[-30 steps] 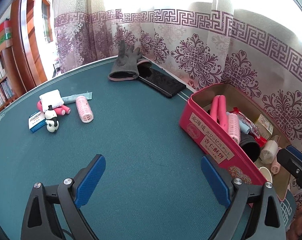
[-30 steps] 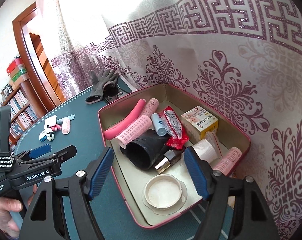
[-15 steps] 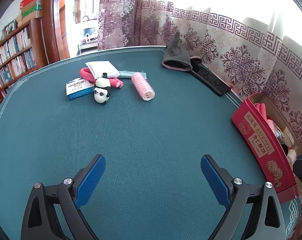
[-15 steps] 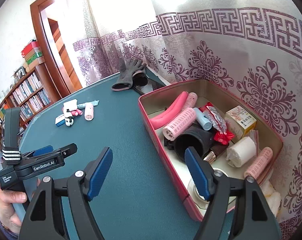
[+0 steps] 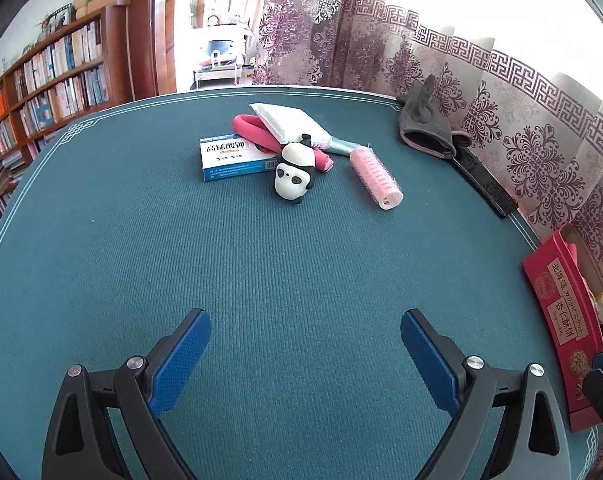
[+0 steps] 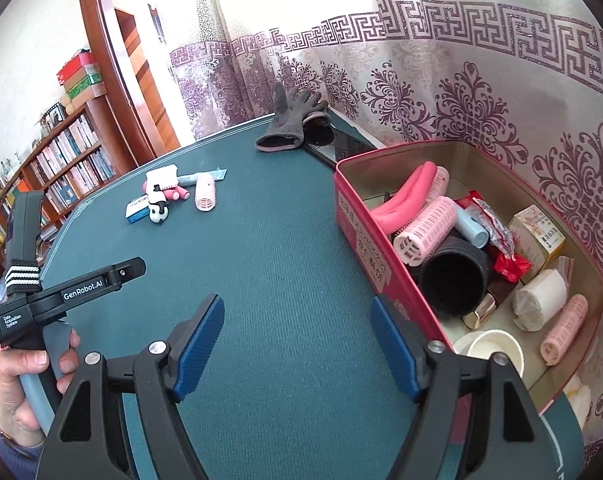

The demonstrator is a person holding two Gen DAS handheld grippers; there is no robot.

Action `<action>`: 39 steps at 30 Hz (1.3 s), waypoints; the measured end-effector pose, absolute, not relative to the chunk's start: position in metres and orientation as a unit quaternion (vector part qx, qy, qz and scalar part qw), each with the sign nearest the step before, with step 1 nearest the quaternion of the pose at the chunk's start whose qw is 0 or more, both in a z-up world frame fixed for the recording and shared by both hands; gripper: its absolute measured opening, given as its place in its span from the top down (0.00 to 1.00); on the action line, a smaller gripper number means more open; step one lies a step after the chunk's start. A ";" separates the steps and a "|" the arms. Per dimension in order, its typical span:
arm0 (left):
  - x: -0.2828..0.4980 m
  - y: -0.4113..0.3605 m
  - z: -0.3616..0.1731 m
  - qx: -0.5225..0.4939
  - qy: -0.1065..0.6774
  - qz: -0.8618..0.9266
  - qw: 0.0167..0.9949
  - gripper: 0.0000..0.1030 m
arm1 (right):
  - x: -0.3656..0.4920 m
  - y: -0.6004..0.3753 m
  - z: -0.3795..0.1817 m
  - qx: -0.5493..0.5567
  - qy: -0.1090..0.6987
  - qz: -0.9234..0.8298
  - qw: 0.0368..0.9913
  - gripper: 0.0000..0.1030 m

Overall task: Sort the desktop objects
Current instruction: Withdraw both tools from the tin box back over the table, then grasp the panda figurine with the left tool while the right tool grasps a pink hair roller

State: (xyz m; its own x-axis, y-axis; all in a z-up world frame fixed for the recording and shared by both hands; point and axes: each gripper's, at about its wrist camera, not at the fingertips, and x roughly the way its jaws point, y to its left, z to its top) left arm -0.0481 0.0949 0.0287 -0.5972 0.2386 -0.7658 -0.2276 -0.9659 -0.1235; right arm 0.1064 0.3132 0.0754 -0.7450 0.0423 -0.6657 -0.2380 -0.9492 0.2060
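Both the left gripper (image 5: 305,344) and right gripper (image 6: 297,344) gape wide, empty. The far panda figurine (image 5: 294,172) looks light, rigid, slippery (grip its round body); the pink hair roller (image 5: 376,178) beside it is springy.

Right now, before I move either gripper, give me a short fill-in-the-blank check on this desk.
1. The panda figure leans against a blue and white ____.
2. The red tin stands on the table beside the ____.
3. Both the left gripper and the right gripper hold ____.

Missing words: box; curtain; nothing
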 end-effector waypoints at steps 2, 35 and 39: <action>-0.055 0.094 0.028 -0.428 -0.001 0.895 0.124 0.06 | 0.103 0.311 0.072 -0.354 0.140 0.922 0.072 0.24; -0.190 0.112 0.011 -0.418 0.005 0.902 0.105 0.26 | 0.030 0.288 0.047 -0.391 0.131 0.911 0.018 0.23; -0.183 0.107 0.015 -0.403 -0.019 0.905 0.133 0.56 | 0.010 0.276 0.046 -0.389 0.112 0.914 0.010 0.23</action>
State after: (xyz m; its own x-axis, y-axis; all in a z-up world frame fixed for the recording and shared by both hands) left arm -0.1835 0.1070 0.0150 -0.6401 0.2561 -0.7244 -0.2249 -0.9640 -0.1421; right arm 0.0103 0.2760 0.0460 -0.6973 -0.0692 -0.7134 -0.1051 -0.9747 0.1974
